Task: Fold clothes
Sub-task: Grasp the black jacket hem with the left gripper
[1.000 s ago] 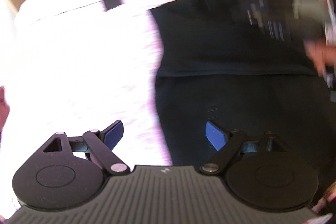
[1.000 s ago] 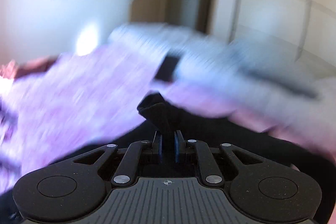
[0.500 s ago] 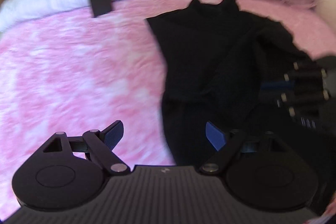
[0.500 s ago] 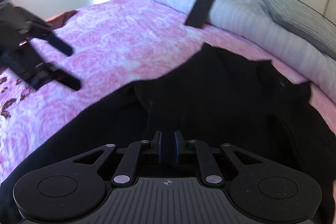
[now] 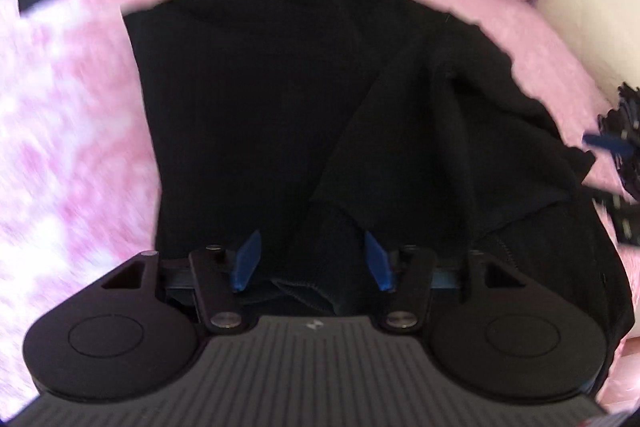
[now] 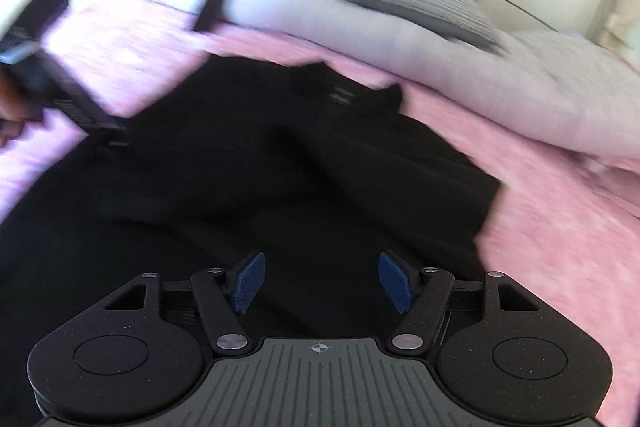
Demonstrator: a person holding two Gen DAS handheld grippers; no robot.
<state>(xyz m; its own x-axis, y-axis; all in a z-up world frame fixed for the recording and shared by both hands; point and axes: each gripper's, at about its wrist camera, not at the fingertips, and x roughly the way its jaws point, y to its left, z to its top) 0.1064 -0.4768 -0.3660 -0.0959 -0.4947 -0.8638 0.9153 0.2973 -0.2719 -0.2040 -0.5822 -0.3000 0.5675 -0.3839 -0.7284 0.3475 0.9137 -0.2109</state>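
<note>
Now left tongs (image 5: 311, 263) are closing around black garment (image 5: 256, 115) cuff; right tongs (image 6: 322, 281) opening, empty.

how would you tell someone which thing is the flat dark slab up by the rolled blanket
Start at the pink bedspread and follow it to the long white rolled blanket at its far edge. Leaning against that roll, left of the black garment, is the flat dark slab. It is the only stiff, straight-edged, rectangular thing there; everything around it is soft fabric.

Black garment (image 5: 248, 115) – matt knit cloth; pink bedspread (image 5: 76, 131) – fuzzy.
</note>
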